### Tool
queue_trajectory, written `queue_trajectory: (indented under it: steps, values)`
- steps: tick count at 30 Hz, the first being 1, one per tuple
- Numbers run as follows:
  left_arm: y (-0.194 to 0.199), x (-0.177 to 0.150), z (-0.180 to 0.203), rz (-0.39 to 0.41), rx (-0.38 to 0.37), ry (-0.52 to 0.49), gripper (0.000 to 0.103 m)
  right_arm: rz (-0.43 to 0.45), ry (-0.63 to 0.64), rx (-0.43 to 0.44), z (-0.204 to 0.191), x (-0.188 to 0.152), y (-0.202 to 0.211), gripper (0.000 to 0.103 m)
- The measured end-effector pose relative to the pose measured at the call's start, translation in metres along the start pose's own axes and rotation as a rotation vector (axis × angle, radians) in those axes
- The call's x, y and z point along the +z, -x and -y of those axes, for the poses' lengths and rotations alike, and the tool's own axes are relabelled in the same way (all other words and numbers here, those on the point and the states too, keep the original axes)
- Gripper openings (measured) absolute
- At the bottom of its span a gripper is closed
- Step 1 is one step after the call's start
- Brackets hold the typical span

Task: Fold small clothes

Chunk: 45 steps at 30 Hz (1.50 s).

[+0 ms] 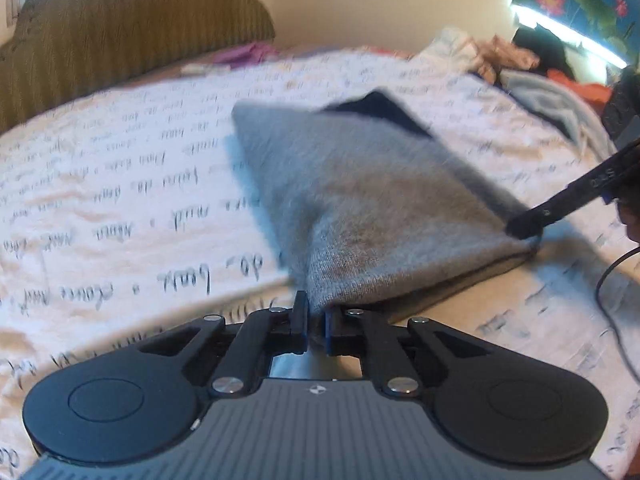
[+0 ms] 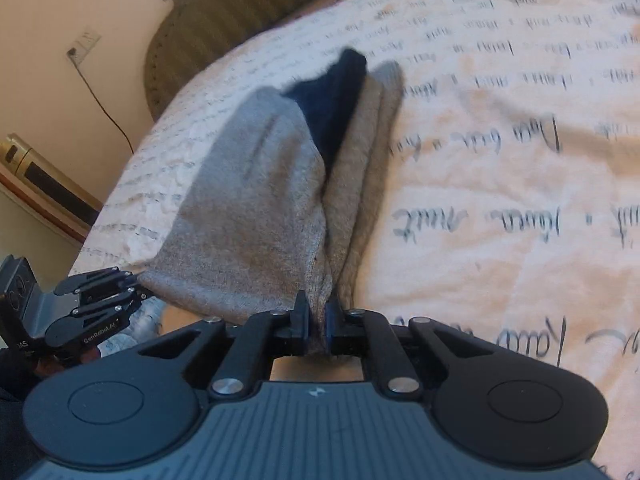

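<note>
My left gripper (image 1: 316,320) and right gripper (image 2: 318,326) each pinch 1 near corner of the grey garment (image 1: 360,184), fold unfinished, far edge at 12 o'clock.

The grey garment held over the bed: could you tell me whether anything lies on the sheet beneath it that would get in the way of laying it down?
Nothing visible does. The left gripper and right gripper each pinch a near corner of the grey garment, and the printed bedsheet around it looks bare. The clothes pile sits far off.
</note>
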<state>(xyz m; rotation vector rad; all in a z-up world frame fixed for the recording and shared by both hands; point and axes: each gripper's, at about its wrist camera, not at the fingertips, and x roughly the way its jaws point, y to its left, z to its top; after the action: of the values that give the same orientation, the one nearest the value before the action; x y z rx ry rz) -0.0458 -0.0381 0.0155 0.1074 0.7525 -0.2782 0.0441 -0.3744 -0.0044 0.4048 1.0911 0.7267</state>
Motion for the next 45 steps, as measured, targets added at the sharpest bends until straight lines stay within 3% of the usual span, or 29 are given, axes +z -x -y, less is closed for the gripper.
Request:
queue_trajectory:
  steps: [2, 5, 7, 9, 12, 15, 20, 21, 22, 26, 28, 32, 33, 34, 35, 36, 37, 38, 41, 45]
  values:
    - [0.002, 0.0, 0.002, 0.015, 0.005, -0.023, 0.01, 0.032, -0.035, 0.018, 0.0, -0.002, -0.002, 0.008]
    - [0.018, 0.004, -0.006, 0.033, -0.077, -0.038, 0.021, 0.084, 0.017, 0.026, -0.007, 0.009, 0.013, 0.025]
    - [0.033, 0.006, -0.011, 0.057, -0.14, -0.055, 0.021, 0.165, 0.02, 0.034, -0.004, 0.023, 0.026, 0.065]
    - [0.044, 0.013, -0.013, 0.092, -0.192, -0.041, 0.021, 0.262, -0.002, 0.042, 0.003, 0.046, 0.033, 0.071]
    - [0.044, 0.03, -0.003, 0.156, -0.231, -0.017, 0.03, 0.322, -0.046, 0.057, 0.009, 0.084, 0.018, 0.071]
    - [0.027, 0.04, 0.014, 0.172, -0.228, -0.04, 0.035, 0.296, -0.07, 0.033, 0.01, 0.121, -0.015, 0.07]
    - [-0.013, 0.037, 0.029, 0.086, -0.209, -0.023, 0.037, 0.238, -0.041, -0.075, 0.004, 0.147, -0.061, 0.053]
    - [-0.02, 0.035, 0.03, 0.065, -0.198, -0.02, 0.037, 0.223, -0.034, -0.098, 0.006, 0.149, -0.067, 0.033]
    - [-0.024, 0.034, 0.031, 0.053, -0.194, -0.02, 0.037, 0.208, -0.042, -0.106, 0.008, 0.149, -0.07, 0.007]
    - [-0.027, 0.03, 0.033, 0.032, -0.216, -0.011, 0.038, 0.297, -0.018, -0.09, 0.011, 0.146, -0.049, 0.006]
    - [-0.036, 0.028, 0.033, 0.026, -0.213, 0.0, 0.038, 0.232, -0.069, -0.141, 0.033, 0.144, -0.064, 0.006]
    - [-0.032, 0.034, 0.028, 0.025, -0.233, 0.007, 0.037, 0.296, -0.152, -0.048, 0.041, 0.131, -0.052, 0.011]
    - [-0.024, 0.037, 0.021, 0.036, -0.26, 0.029, 0.037, 0.313, -0.171, -0.025, 0.041, 0.129, -0.045, 0.02]
    - [-0.015, 0.04, 0.012, 0.057, -0.291, 0.057, 0.038, 0.344, -0.182, -0.01, 0.042, 0.127, -0.034, 0.036]
    - [-0.005, 0.044, -0.001, 0.087, -0.321, 0.099, 0.044, 0.377, -0.182, -0.007, 0.042, 0.123, -0.024, 0.047]
    - [0.001, 0.049, -0.015, 0.112, -0.342, 0.154, 0.057, 0.405, -0.177, -0.005, 0.042, 0.119, -0.016, 0.072]
    - [0.002, 0.054, -0.03, 0.129, -0.348, 0.221, 0.065, 0.408, -0.17, 0.002, 0.044, 0.117, -0.013, 0.081]
    - [-0.002, 0.061, -0.046, 0.138, -0.345, 0.3, 0.074, 0.386, -0.166, 0.007, 0.046, 0.117, -0.012, 0.081]
    - [-0.039, 0.077, -0.086, 0.078, -0.313, 0.51, 0.071, 0.317, -0.183, -0.013, 0.051, 0.12, -0.026, 0.081]
    - [-0.103, 0.092, -0.115, -0.072, -0.419, 0.724, 0.069, 0.239, -0.158, -0.02, 0.04, 0.125, -0.057, 0.081]
